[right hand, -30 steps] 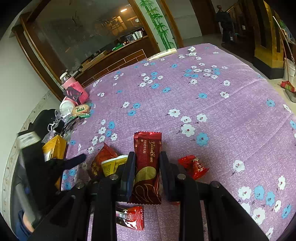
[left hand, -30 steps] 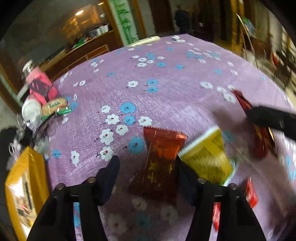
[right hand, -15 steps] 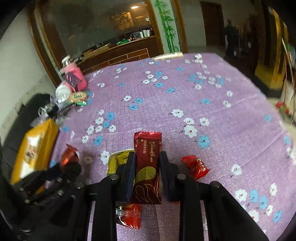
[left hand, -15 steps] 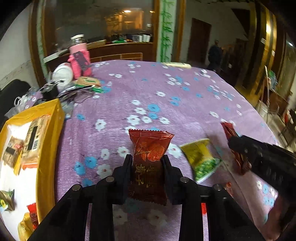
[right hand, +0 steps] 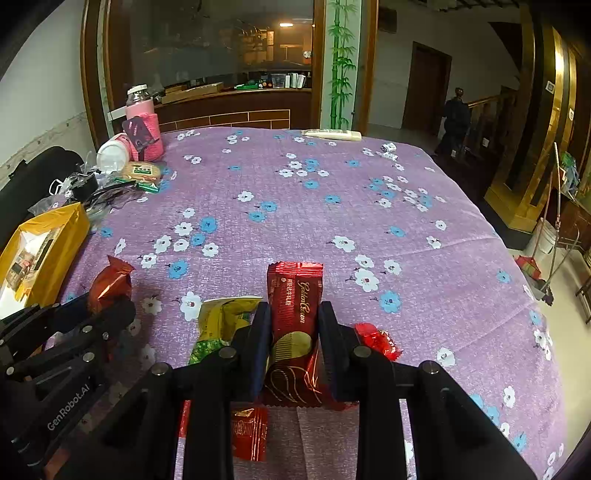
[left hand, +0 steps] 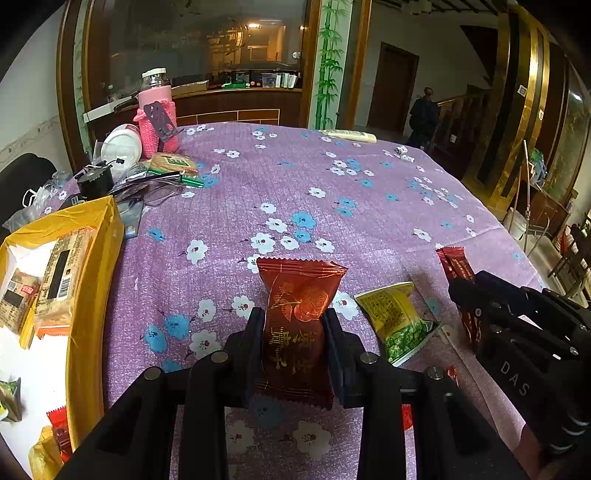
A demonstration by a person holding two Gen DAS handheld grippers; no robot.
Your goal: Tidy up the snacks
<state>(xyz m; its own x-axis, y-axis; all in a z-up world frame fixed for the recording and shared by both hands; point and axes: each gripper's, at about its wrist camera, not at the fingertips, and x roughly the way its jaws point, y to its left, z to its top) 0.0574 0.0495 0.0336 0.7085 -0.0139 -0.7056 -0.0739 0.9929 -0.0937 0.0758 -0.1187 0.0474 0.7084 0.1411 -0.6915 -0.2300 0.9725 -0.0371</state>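
Left wrist view: both tools clamped on snacks

Red rose-print packet [left hand: 297, 325] pinched in left tool [left hand: 293, 332], above the floral tabletop [left hand: 332, 206]; its jaws just closed; right tool [right hand: 293, 334] grips a red Golden Crown bar [right hand: 293, 332]; yellow box [left hand: 92, 280] left.

Your left gripper [left hand: 293, 328] has just closed its jaws onto the dark red rose packet [left hand: 300, 325]; the yellow box [left hand: 88, 295] now fills the left wrist view's 9 o'clock edge.

We see both views dim but sharp, no blur; warm ceiling lamp [left hand: 254, 26] glows behind glass, foil wrappers glint, fisheye bends edges, corners vignette black.
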